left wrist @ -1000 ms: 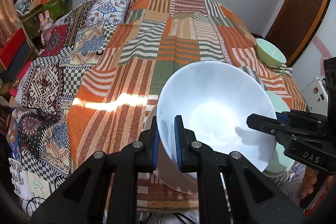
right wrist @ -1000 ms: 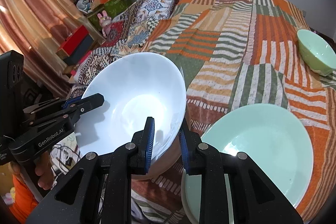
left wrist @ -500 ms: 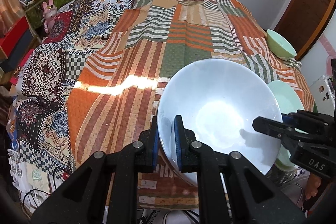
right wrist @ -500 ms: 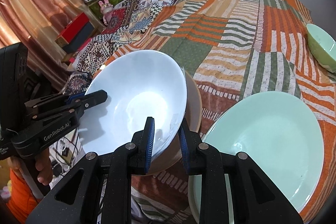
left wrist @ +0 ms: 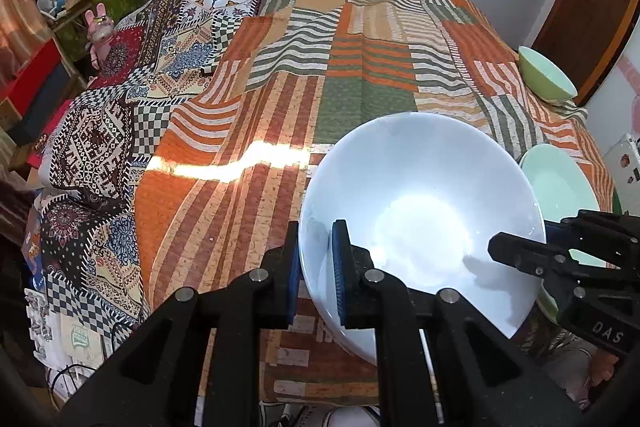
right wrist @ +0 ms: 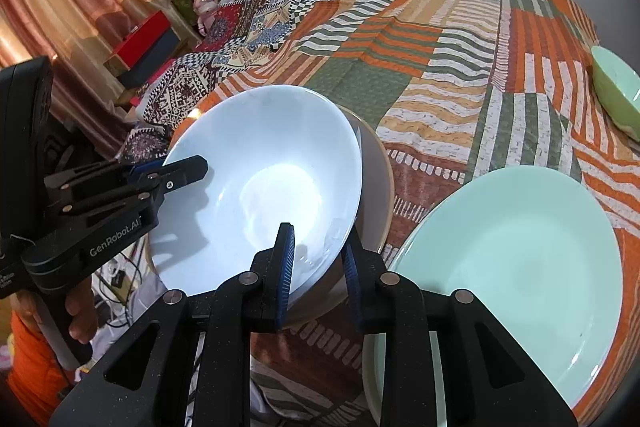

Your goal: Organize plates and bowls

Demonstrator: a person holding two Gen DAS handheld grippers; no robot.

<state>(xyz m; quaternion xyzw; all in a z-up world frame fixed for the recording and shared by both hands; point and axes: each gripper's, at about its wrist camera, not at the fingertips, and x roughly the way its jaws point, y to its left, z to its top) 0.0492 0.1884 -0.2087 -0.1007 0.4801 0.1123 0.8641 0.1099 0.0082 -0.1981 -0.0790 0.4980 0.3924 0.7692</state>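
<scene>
White and glossy, the bowl (left wrist: pixel 420 223) fills the near middle of the left wrist view, tilted, its near-left rim pinched between the blue pads of the left gripper (left wrist: pixel 316 263), which is clamped on it. At the right edge the right gripper (left wrist: pixel 520 251) reaches in from the side and bites the bowl's right rim. Behind that, a pale green plate (left wrist: pixel 560 183) lies on the striped quilt (left wrist: pixel 360 75), mostly hidden by the bowl, and a green bowl (left wrist: pixel 546 77) sits far right near the quilt's edge. A band of sunlight crosses the quilt left of the white bowl. The right wrist view shows what the first hides: under the white bowl (right wrist: pixel 260 199) sits a tan bowl (right wrist: pixel 376 183), its rim peeking out on the right side, and the white bowl rests tilted inside it. Here the right gripper (right wrist: pixel 318 267) straddles the white bowl's near rim, one pad inside, one outside, closed on it. The left gripper (right wrist: pixel 176 171) enters from the left, gripping the far-left rim, with a hand (right wrist: pixel 80 315) on its handle below. The green plate (right wrist: pixel 520 267) lies in full view near right, just beside the tan bowl, and the green bowl (right wrist: pixel 616 91) stands far right.
</scene>
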